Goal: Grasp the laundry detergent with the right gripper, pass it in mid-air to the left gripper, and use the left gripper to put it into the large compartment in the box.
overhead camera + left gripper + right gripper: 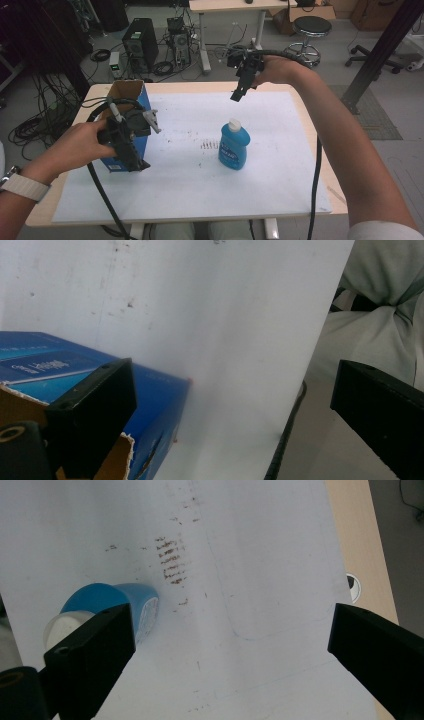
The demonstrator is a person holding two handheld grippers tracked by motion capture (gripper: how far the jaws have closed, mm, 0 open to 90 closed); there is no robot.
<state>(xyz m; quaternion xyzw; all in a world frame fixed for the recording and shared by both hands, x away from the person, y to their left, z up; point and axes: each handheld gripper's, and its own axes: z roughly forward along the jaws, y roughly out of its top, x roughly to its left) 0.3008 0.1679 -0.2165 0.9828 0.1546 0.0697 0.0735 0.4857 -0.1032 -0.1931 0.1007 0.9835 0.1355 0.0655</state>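
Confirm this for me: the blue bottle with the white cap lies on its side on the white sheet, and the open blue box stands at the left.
One thing is wrong: the blue bottle stands upright, white cap on top, as the high view shows. It is on the white sheet, and the open blue box does stand at the left.

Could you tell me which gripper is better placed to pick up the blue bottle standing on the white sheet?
Right: the right gripper hangs open just above the blue bottle, while the left gripper is by the blue box.
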